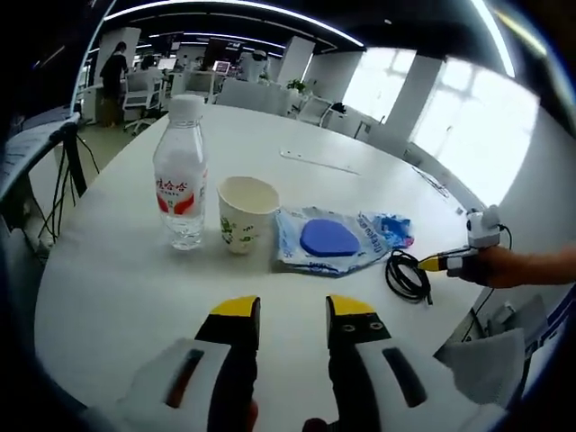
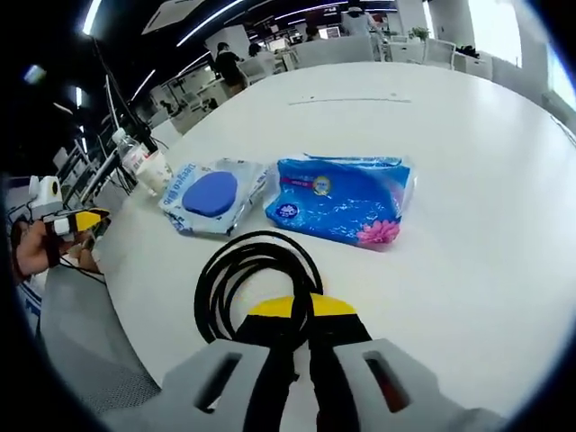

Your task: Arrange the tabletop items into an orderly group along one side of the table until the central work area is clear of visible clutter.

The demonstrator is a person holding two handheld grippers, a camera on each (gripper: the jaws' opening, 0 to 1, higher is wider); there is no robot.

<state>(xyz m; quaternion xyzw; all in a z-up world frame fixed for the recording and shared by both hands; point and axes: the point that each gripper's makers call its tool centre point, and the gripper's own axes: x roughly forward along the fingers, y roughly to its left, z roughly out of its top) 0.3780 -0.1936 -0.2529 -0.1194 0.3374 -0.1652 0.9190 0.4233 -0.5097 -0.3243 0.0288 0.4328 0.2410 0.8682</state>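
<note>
On the white round table (image 1: 297, 135) a clear water bottle (image 1: 180, 180), a paper cup (image 1: 245, 211) and a wipes pack with a blue lid (image 1: 328, 238) stand in a row. My left gripper (image 1: 294, 315) hovers open in front of them, holding nothing. A coiled black cable (image 2: 256, 270) lies near the table edge, and my right gripper (image 2: 301, 310) is shut on one strand of it. Beyond the coil lie the wipes pack (image 2: 211, 196) and a blue tissue pack (image 2: 342, 200). In the left gripper view the right gripper (image 1: 441, 263) meets the cable (image 1: 407, 274).
Grey chairs (image 1: 490, 360) sit close to the table edge by the cable. A thin strip (image 1: 319, 162) lies on the far half of the table. An office with desks, chairs and people lies behind; stands and wires (image 1: 67, 180) rise at the left.
</note>
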